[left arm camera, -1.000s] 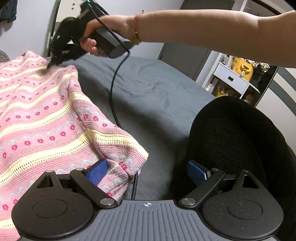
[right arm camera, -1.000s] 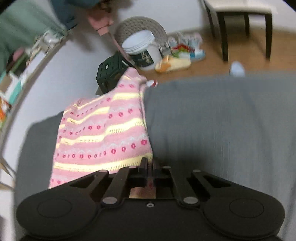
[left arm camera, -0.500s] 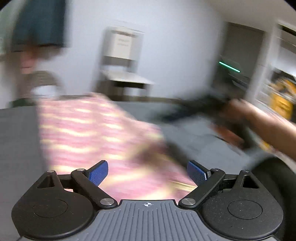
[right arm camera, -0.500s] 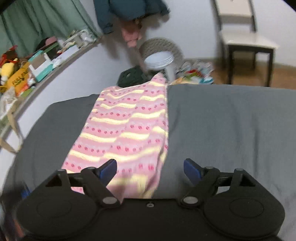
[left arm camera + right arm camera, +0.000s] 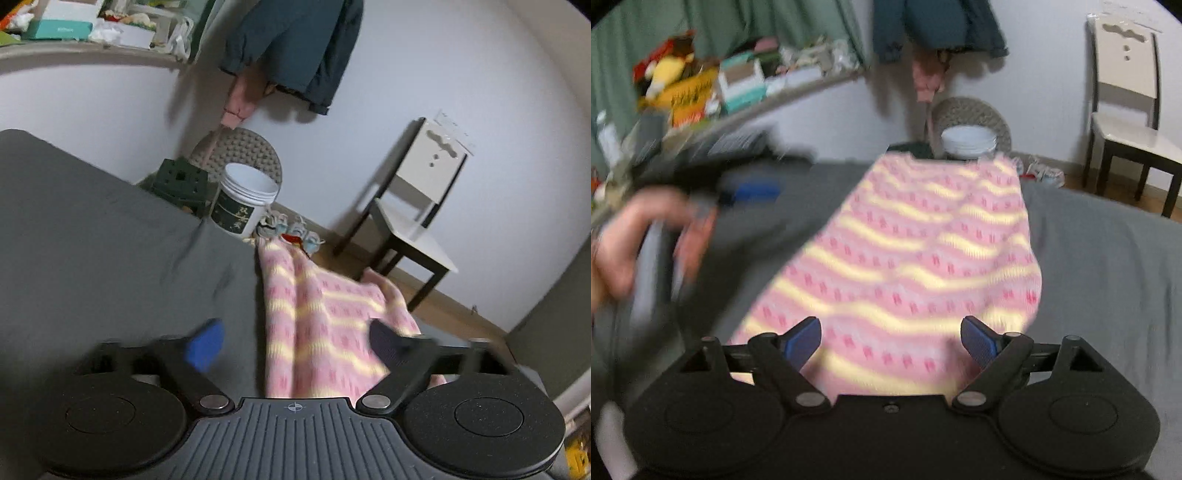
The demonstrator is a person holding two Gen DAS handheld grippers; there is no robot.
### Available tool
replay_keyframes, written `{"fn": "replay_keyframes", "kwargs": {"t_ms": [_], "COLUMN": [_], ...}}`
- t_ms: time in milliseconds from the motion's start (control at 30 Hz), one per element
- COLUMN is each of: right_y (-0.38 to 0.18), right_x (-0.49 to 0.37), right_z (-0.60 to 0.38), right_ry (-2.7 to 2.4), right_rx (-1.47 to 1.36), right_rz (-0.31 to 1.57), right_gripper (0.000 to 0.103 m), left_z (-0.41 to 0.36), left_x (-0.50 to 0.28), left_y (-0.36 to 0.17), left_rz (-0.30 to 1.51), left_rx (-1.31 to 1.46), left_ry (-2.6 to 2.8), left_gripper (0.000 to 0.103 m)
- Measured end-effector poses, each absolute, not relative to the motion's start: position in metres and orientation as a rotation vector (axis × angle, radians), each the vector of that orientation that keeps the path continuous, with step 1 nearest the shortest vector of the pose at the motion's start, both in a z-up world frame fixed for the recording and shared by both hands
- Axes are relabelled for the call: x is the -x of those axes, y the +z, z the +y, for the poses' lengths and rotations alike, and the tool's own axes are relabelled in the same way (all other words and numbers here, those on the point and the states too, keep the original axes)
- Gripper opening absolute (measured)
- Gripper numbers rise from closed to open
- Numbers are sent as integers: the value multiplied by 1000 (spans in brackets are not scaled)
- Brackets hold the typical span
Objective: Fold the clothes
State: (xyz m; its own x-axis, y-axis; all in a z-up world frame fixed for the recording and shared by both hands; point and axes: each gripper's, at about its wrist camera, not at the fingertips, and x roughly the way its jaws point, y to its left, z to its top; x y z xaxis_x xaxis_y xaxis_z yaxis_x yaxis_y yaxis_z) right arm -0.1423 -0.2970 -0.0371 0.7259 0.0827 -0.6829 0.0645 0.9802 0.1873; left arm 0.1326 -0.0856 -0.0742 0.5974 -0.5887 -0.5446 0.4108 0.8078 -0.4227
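A pink knitted sweater point(image 5: 916, 251) with yellow stripes lies spread on the grey bed point(image 5: 1108, 258). In the left wrist view the sweater point(image 5: 325, 317) runs away from me toward the bed's far edge. My left gripper point(image 5: 295, 347) is open above the bed, its right finger over the sweater's near edge, nothing between the fingers. My right gripper point(image 5: 892, 341) is open over the sweater's near end, holding nothing. In the right wrist view the left gripper point(image 5: 750, 190), blurred, sits in a person's hand point(image 5: 631, 236) at the left.
Beyond the bed stand a white bucket point(image 5: 245, 201), a dark crate point(image 5: 181, 184) and a chair point(image 5: 417, 218). A dark jacket point(image 5: 295, 48) hangs on the wall. A cluttered shelf point(image 5: 713, 92) runs along the left. Bare grey bed point(image 5: 92, 240) extends left of the sweater.
My right gripper let go of the sweater's edge and opened, then drew back. My left gripper swung from the bed's right side around to the sweater's left side.
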Motion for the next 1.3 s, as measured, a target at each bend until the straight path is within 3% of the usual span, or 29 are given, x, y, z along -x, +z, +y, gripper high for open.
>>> {"fn": "replay_keyframes", "kwargs": {"t_ms": [67,133,167,200,233,267,300,700,900,967,1000,1100,1200,1300], "right_y": [-42,-43,-42,-42,-43,-44,-46,-42,-31,-32,-34,-34,-14,8], "right_x": [148,147,146,145,144,144,144,146,159,161,163,171,193,220], "right_z": [-304,-315,-321,-326,-329,-332,-334,-341,-360,-376,-386,-409,-419,-424], "right_ry": [17,24,27,31,35,39,43,57,-97,-143,-149,-197,-403,-647], "right_rx": [-202,-246,-277,-306,-326,-346,-367,-369,-264,-299,-348,-456,-405,-319], "right_rz": [770,753,738,727,727,726,726,713,685,711,725,716,579,412], "right_gripper": [83,83,83,84,86,86,86,89,92,83,72,63,63,74], "left_z": [-114,-140,-150,-158,-165,-169,-173,-143,-113,-102,-97,-81,-71,-73], "left_x": [-151,-167,-172,-175,-177,-178,-179,-193,-133,-89,-66,-5,44,80], "left_y": [-82,-92,-95,-98,-101,-104,-106,-89,-56,-45,-41,-34,-32,-33], "left_rz": [748,767,779,792,805,817,824,815,794,798,798,803,798,804], "left_rx": [212,136,99,65,36,16,-2,73,-10,-50,-66,-102,-119,-151], "left_ry": [-565,-541,-534,-530,-530,-537,-531,-593,-716,-809,-853,-954,-1039,-1122], "left_gripper": [54,50,40,37,27,9,4,5,5,6,6,6,6,6]}}
